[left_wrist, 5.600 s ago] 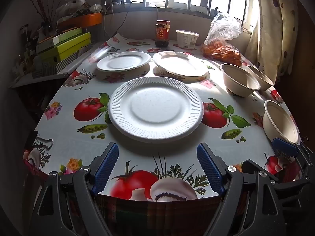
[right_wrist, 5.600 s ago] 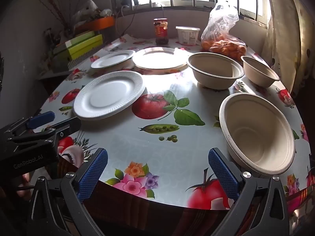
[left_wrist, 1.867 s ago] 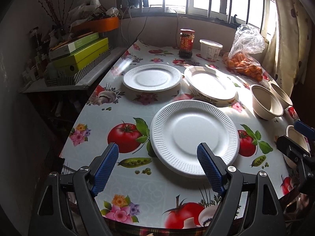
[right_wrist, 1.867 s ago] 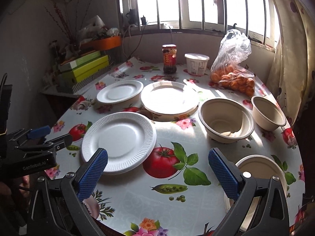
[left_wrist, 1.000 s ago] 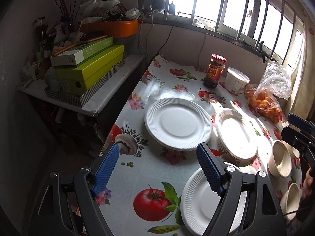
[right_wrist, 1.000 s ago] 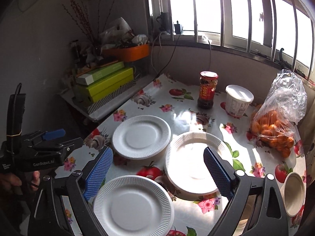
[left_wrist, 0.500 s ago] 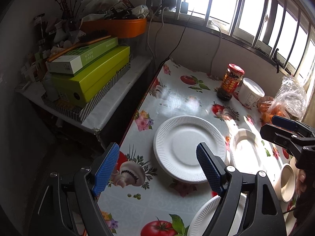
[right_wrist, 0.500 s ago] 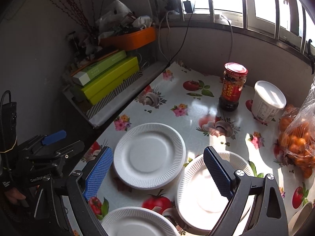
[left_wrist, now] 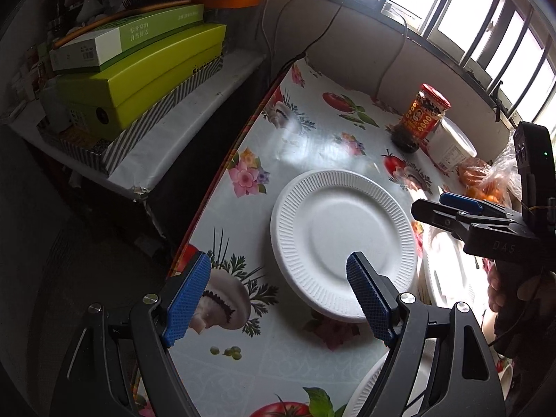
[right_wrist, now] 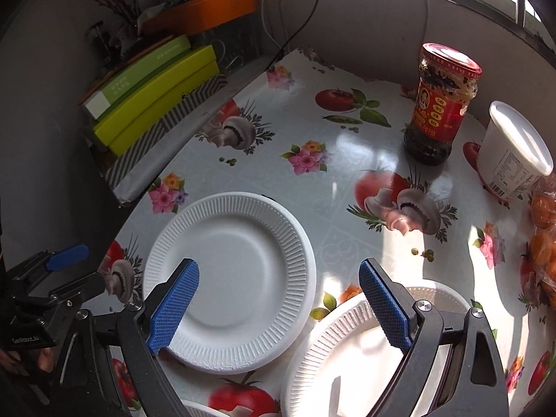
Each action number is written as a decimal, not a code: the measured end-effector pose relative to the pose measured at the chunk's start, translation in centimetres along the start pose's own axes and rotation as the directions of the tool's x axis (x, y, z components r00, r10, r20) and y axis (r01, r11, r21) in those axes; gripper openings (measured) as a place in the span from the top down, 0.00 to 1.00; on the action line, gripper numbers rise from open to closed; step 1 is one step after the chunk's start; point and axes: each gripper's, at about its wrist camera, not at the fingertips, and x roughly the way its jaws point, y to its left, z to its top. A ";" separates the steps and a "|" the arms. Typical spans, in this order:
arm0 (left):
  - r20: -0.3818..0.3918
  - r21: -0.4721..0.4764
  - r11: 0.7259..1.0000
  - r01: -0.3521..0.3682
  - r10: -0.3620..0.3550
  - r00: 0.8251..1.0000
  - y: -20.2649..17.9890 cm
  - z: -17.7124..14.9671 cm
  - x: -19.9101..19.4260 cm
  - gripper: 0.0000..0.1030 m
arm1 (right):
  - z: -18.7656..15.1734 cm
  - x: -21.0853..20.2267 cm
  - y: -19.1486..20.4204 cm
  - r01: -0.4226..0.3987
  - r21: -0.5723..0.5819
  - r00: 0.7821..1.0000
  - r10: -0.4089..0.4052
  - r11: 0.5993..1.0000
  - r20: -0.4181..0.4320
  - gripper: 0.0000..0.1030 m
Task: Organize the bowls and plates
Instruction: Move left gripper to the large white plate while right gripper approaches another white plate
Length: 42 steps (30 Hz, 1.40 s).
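Observation:
A white ribbed paper plate [left_wrist: 342, 241] lies on the fruit-print table near its left edge; it also shows in the right wrist view [right_wrist: 231, 278]. A second white plate [right_wrist: 365, 354] lies to its right, partly under my right gripper. My left gripper [left_wrist: 278, 299] is open and empty, above the table with its right finger over the first plate's near rim. My right gripper [right_wrist: 278, 307] is open and empty, spanning the gap between the two plates. Each gripper shows in the other's view: the right [left_wrist: 469, 215], the left [right_wrist: 69, 271]. The bowls are out of view.
A red-lidded sauce jar [right_wrist: 438, 104], a white tub [right_wrist: 510, 153] and a bag of oranges [right_wrist: 545, 239] stand at the back right. Green boxes [left_wrist: 139, 66] are stacked on a side shelf beyond the table's left edge [left_wrist: 222, 173]. A third plate's rim [left_wrist: 365, 396] shows nearest me.
Both grippers have moved forward and down toward the far left plate, which now looks larger and closer. The bowls have left both views. Both grippers stay open.

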 end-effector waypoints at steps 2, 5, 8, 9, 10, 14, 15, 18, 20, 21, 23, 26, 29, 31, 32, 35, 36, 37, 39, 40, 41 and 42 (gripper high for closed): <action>-0.016 -0.018 1.000 0.010 -0.011 1.000 0.2 0.1 0.5 0.21 | 0.3 0.9 -0.6 -0.004 0.015 1.000 0.004 1.000 -0.021 0.08; -0.026 -0.026 1.000 0.009 -0.009 1.000 0.2 0.1 1.2 0.21 | 0.5 2.0 -1.2 -0.015 0.033 0.999 0.017 0.999 -0.050 0.08; -0.055 -0.073 0.997 0.022 -0.026 0.998 0.8 0.2 2.2 0.21 | 0.6 2.7 -1.7 -0.024 0.058 0.998 0.027 0.998 -0.061 0.08; -0.065 -0.088 0.996 0.025 -0.031 0.997 1.1 0.2 2.6 0.21 | 0.6 2.9 -1.8 -0.027 0.059 0.997 0.031 0.998 -0.065 0.08; -0.073 -0.101 0.995 0.025 -0.033 0.997 1.2 0.2 2.8 0.21 | 0.5 3.1 -1.8 -0.030 0.059 0.997 0.034 0.998 -0.068 0.08; -0.089 -0.129 0.991 0.038 -0.050 0.995 1.6 0.1 3.6 0.21 | 0.6 3.6 -2.0 -0.039 0.058 0.996 0.043 0.998 -0.072 0.08; -0.091 -0.127 0.991 0.036 -0.048 0.995 1.5 0.1 3.7 0.21 | 0.6 3.7 -2.0 -0.041 0.061 0.996 0.046 0.997 -0.071 0.08; -0.089 -0.112 0.993 0.031 -0.041 0.995 1.1 0.2 3.8 0.21 | 0.6 4.2 -2.2 -0.051 0.071 0.996 0.057 0.996 -0.076 0.08; -0.088 -0.116 0.993 0.028 -0.038 0.995 1.0 0.3 4.0 0.21 | 0.5 4.4 -2.3 -0.059 0.073 0.995 0.065 0.996 -0.081 0.08; -0.091 -0.124 0.992 0.030 -0.042 0.995 1.0 0.4 4.1 0.21 | 0.5 4.5 -2.2 -0.062 0.071 0.994 0.068 0.996 -0.081 0.10; -0.091 -0.139 0.990 0.037 -0.050 0.995 1.0 0.4 4.3 0.21 | 0.5 4.6 -2.1 -0.069 0.065 0.994 0.074 0.996 -0.086 0.20; -0.094 -0.135 0.990 0.034 -0.047 0.994 0.8 0.4 4.5 0.25 | 0.5 4.9 -2.0 -0.075 0.061 0.992 0.081 0.995 -0.093 0.21; -0.097 -0.131 0.991 0.028 -0.041 0.994 0.7 0.3 4.6 0.25 | 0.4 5.0 -2.1 -0.081 0.068 0.992 0.087 0.994 -0.091 0.24; -0.098 -0.136 0.990 0.026 -0.040 0.994 0.7 0.3 4.7 0.26 | 0.4 5.0 -2.2 -0.081 0.076 0.992 0.088 0.994 -0.089 0.25; -0.098 -0.137 0.990 0.026 -0.040 0.994 0.7 0.3 4.7 0.27 | 0.4 5.0 -2.3 -0.082 0.080 0.992 0.089 0.993 -0.088 0.25; -0.101 -0.141 0.990 0.025 -0.039 0.994 0.7 0.3 4.9 0.33 | 0.4 5.1 -2.4 -0.081 0.084 0.992 0.088 0.993 -0.090 0.27; -0.102 -0.143 0.989 0.027 -0.042 0.994 0.7 0.2 5.0 0.38 | 0.3 5.1 -2.4 -0.081 0.084 0.992 0.089 0.993 -0.093 0.30; -0.106 -0.145 0.989 0.023 -0.038 0.994 0.7 0.1 5.0 0.39 | 0.3 5.0 -2.4 -0.081 0.084 0.991 0.089 0.993 -0.095 0.34; -0.108 -0.149 0.989 0.020 -0.036 0.994 0.7 0.0 5.1 0.40 | 0.3 5.0 -2.4 -0.081 0.086 0.992 0.089 0.993 -0.091 0.38; -0.108 -0.150 0.988 0.022 -0.039 0.993 0.8 0.0 5.1 0.40 | 0.3 4.9 -2.5 -0.080 0.089 0.992 0.088 0.993 -0.089 0.39; -0.109 -0.151 0.988 0.023 -0.039 0.993 0.7 0.0 5.1 0.41 | 0.2 4.9 -2.6 -0.080 0.092 0.992 0.088 0.993 -0.089 0.40; -0.107 -0.150 0.988 0.023 -0.039 0.993 0.7 0.0 5.1 0.45 | 0.2 4.9 -2.6 -0.080 0.094 0.992 0.088 0.992 -0.090 0.43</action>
